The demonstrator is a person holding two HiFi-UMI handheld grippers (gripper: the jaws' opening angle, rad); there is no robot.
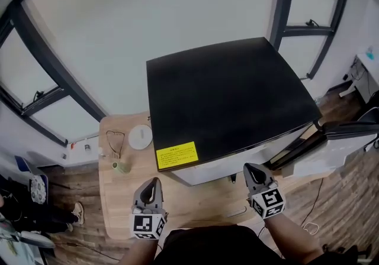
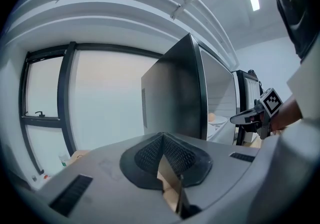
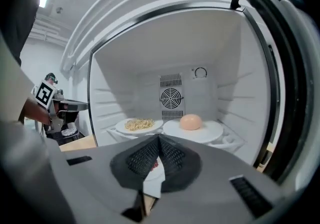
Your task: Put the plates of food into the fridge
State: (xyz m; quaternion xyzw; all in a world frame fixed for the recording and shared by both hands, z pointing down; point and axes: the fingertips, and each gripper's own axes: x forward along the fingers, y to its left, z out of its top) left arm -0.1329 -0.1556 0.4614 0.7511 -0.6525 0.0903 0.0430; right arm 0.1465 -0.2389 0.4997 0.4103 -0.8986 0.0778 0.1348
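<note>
Right gripper (image 3: 159,139), pressed together and empty, faces the fridge (image 3: 235,68), noodle plate (image 3: 139,125) at eleven o'clock and bun plate (image 3: 200,130) at one, set deep, likely to clear the door (image 3: 295,93).

A wooden table (image 1: 118,210) carries the small fridge (image 1: 231,104), which sits on its right half. On the bare left part lie a white round lid (image 1: 140,137), a thin wire loop (image 1: 115,142) — perhaps glasses, too small to tell — and a small pale cup (image 1: 121,167). Inside the fridge, a white shelf (image 3: 230,140) holds two white plates side by side — the noodle plate (image 3: 121,127) on the left, the bun plate (image 3: 210,130) on the right.
</note>
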